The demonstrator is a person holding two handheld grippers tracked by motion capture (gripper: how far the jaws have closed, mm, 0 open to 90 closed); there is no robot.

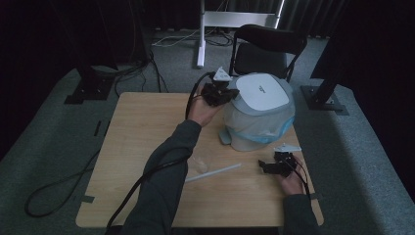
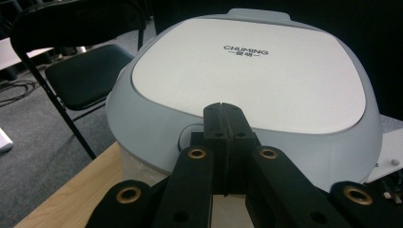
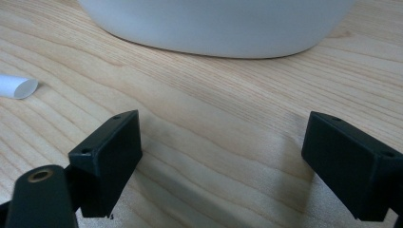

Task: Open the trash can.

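Right of centre in the high view, a grey appliance (image 1: pixel 259 110) with a white lid sits on the wooden table (image 1: pixel 137 142). Left gripper (image 1: pixel 222 93) touches its upper left edge, jaws pressed together, holding nothing. Right gripper (image 1: pixel 266 167) rests at lower right, jaws wide apart, empty, near a white tube (image 1: pixel 213 173).

High view looks forward and down over the table (image 1: pixel 147 127); left gripper view faces the bin (image 2: pixel 247 71) lid closely; right gripper view skims the tabletop beneath it
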